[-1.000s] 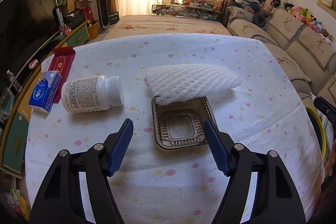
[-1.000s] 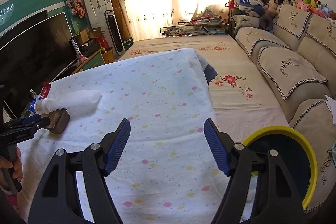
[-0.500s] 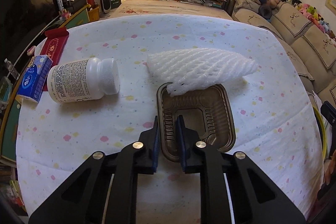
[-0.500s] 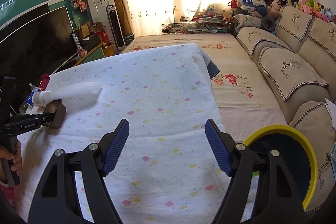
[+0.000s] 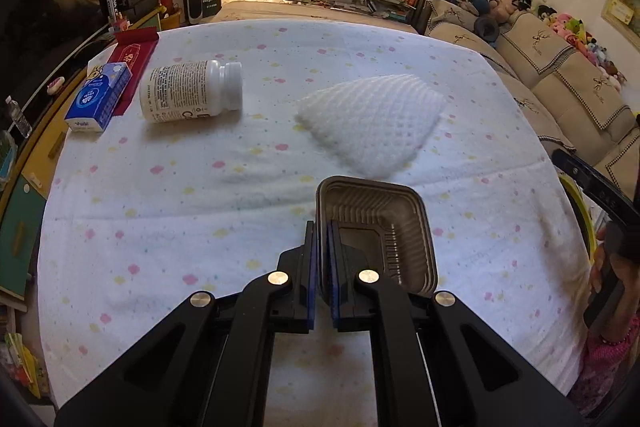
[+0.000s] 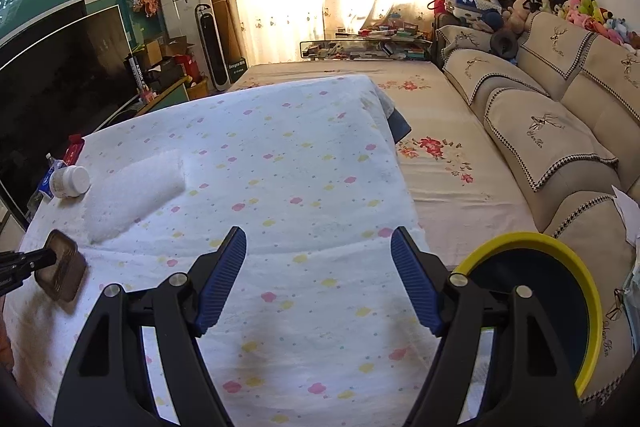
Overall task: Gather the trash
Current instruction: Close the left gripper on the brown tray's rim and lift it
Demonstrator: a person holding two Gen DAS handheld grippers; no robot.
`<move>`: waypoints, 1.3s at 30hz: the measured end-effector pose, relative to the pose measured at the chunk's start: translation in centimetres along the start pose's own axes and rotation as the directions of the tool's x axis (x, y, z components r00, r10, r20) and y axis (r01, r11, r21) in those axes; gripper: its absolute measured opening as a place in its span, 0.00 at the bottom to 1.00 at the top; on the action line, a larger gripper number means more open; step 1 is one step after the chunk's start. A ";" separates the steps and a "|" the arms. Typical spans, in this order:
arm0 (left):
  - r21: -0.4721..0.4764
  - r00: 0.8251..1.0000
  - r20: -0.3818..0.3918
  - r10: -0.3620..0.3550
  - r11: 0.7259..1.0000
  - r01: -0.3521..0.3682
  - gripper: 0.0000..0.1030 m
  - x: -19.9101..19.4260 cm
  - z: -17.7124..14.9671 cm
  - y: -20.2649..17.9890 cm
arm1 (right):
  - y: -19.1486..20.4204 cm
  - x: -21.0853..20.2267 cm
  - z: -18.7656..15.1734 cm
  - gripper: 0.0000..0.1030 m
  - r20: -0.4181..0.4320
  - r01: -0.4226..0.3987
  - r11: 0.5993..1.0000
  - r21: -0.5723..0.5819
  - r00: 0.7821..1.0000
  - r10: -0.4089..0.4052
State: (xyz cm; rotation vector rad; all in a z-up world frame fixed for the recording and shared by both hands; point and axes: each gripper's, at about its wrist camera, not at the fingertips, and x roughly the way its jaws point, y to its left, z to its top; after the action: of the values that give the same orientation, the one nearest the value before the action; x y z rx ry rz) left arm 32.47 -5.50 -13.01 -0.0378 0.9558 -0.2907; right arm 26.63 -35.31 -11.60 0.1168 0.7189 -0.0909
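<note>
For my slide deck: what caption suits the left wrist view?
Left gripper clamps brown plastic tray by its wall; foam net and white bottle lie beyond.

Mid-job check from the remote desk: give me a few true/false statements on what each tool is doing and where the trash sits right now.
1. The left tool is shut on the wall of the brown plastic tray. True.
2. The right tool is holding the white foam net. False: it is open and holds nothing; the net lies on the tablecloth.
3. The white pill bottle stands upright. False: it lies on its side.
4. A blue tissue pack sits beside the bottle, near the table's edge. True.
5. The yellow-rimmed bin is on the table. False: it sits off the table's edge, beside the right tool.
</note>
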 end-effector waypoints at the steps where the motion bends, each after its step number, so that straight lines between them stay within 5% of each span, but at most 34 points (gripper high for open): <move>1: 0.010 1.000 0.008 -0.009 1.000 0.009 0.06 -0.6 -0.5 -0.5 | 0.0 -0.1 0.0 0.69 0.008 0.011 1.000 -0.001 1.000 -0.011; 10: 0.154 0.996 0.054 -0.070 0.986 0.061 0.06 -4.5 -2.0 -7.2 | -3.5 -4.5 -0.9 0.69 0.094 -0.005 0.996 0.085 0.996 -0.003; 19: 0.286 0.990 0.052 -0.135 0.951 0.115 0.03 -5.3 -0.8 -15.1 | -13.4 -12.7 -5.3 0.69 0.159 0.062 0.969 0.240 0.982 -0.102; 26: 0.337 0.996 0.027 -0.081 0.939 0.068 0.03 -5.1 0.4 -17.6 | -18.5 -15.4 -7.1 0.70 0.179 0.101 0.938 0.333 0.969 -0.168; 27: 0.325 0.998 0.022 -0.066 0.944 0.055 0.05 -5.1 0.5 -17.3 | -18.7 -15.3 -7.3 0.70 0.178 0.096 0.937 0.337 0.970 -0.163; 30: 0.311 0.999 0.037 -0.011 0.950 -0.001 0.35 -5.1 0.6 -15.8 | -18.6 -14.5 -7.4 0.70 0.166 0.083 0.940 0.332 0.975 -0.145; 34: 0.304 0.999 0.015 0.052 0.951 -0.054 0.36 -4.8 -0.1 -13.3 | -17.4 -13.2 -7.4 0.70 0.149 0.060 0.949 0.310 0.983 -0.110; 39: 0.321 0.990 0.020 0.136 0.937 -0.136 0.68 -4.2 -1.0 -11.4 | -15.9 -12.4 -7.1 0.70 0.136 0.036 0.960 0.279 0.988 -0.077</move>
State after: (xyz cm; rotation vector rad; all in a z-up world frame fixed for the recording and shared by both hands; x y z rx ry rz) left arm 26.78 -15.29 -8.37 0.3274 0.8991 -0.3154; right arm 10.77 -49.53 -9.91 0.3534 0.5603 -0.2525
